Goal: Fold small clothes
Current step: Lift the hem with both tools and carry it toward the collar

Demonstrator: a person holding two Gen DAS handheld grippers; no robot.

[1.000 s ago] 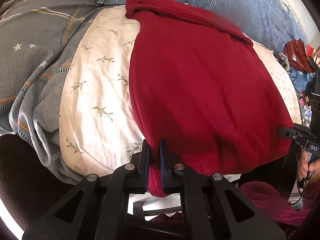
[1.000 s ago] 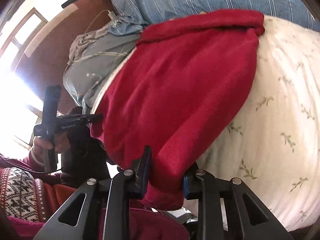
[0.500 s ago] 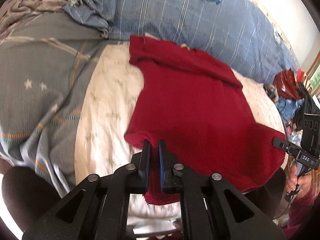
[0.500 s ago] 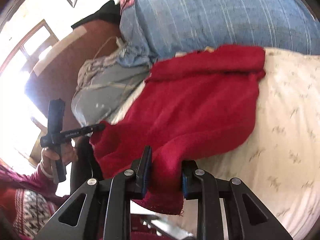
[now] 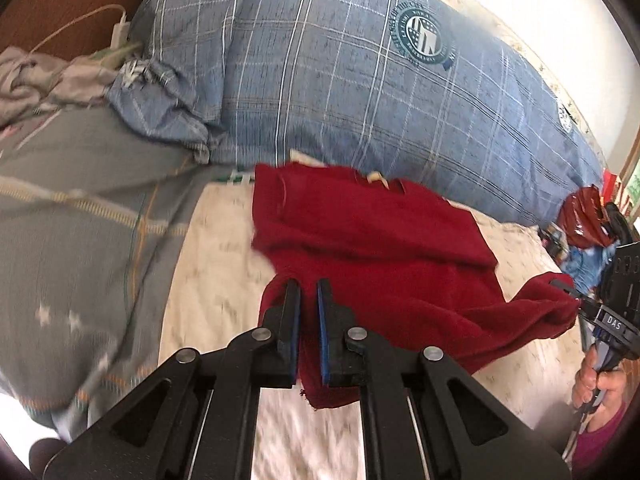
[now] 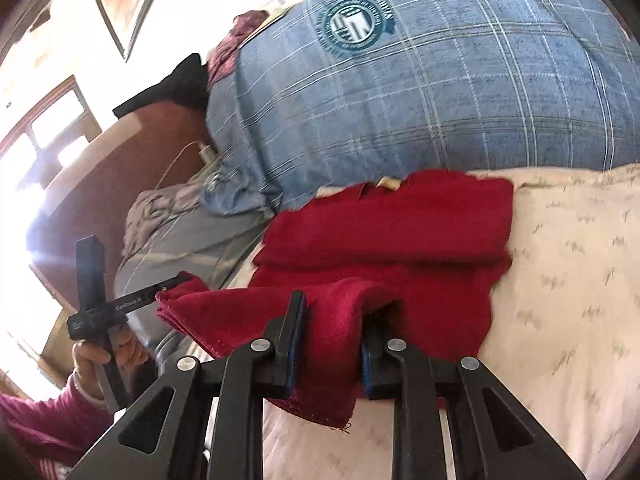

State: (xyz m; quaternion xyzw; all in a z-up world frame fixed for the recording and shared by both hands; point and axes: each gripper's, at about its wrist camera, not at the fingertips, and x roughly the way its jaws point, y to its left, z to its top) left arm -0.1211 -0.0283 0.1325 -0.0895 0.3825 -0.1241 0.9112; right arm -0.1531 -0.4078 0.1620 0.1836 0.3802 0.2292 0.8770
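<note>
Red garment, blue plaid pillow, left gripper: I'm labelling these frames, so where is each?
Red garment (image 5: 380, 248): left wrist view, on its flat middle.
Blue plaid pillow (image 6: 460, 92): right wrist view, on its checked face.
Left gripper (image 5: 308, 286): left wrist view, between its fingertips, clamped on the hem.

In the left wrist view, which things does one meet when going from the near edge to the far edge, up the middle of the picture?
Left tongs, shut on the near hem → red garment → cream label at its collar → blue plaid pillow.
</note>
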